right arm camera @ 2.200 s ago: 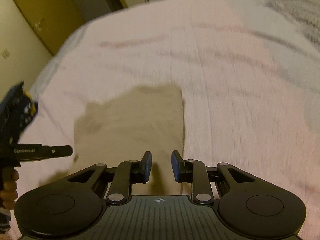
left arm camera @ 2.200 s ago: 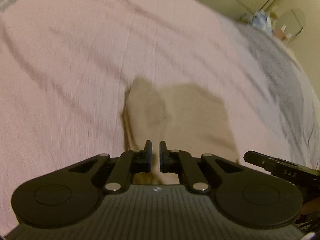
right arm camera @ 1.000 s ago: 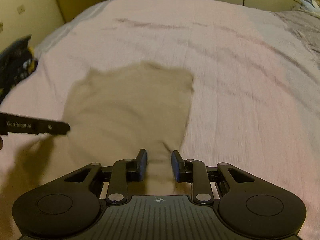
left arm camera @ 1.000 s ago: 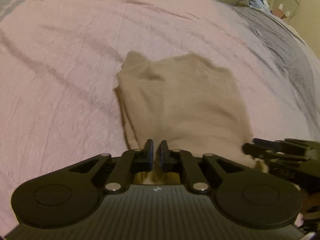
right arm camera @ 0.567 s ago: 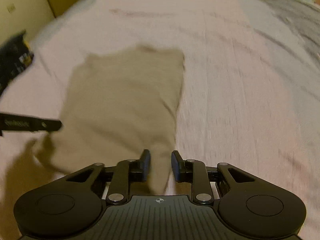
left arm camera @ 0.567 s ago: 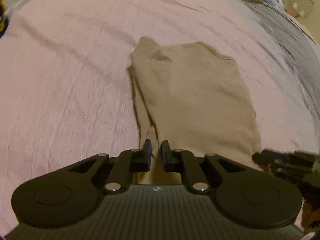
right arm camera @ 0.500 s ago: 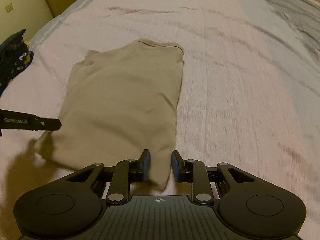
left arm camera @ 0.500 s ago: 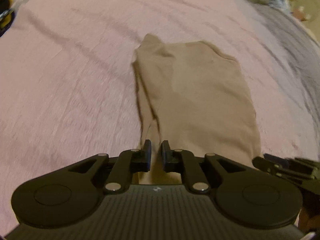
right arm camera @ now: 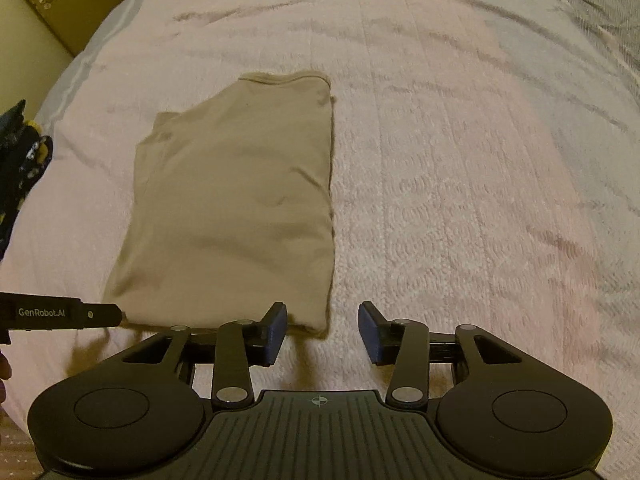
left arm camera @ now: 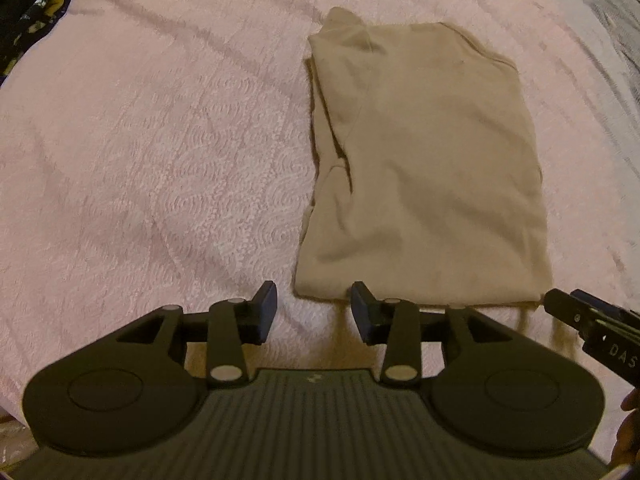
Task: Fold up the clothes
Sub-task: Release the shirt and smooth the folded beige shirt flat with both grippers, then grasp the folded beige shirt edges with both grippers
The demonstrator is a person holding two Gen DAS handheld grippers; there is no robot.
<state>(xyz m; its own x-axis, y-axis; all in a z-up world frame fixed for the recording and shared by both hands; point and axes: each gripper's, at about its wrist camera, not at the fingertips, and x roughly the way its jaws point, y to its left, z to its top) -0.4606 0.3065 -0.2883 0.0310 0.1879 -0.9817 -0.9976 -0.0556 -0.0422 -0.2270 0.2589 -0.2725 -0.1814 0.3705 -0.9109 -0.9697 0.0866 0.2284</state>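
Both claws, left (left arm camera: 313, 312) and right (right arm camera: 322, 332), gape at the folded shirt's (right arm camera: 236, 208) near hem.

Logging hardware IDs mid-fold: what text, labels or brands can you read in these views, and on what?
"GenRobot.AI": on the side of the left gripper, seen in the right wrist view.
"DAS": on the right gripper at the edge of the left wrist view; cut off by the frame, so likely partial.
Beige shirt and pink bedspread: no text.
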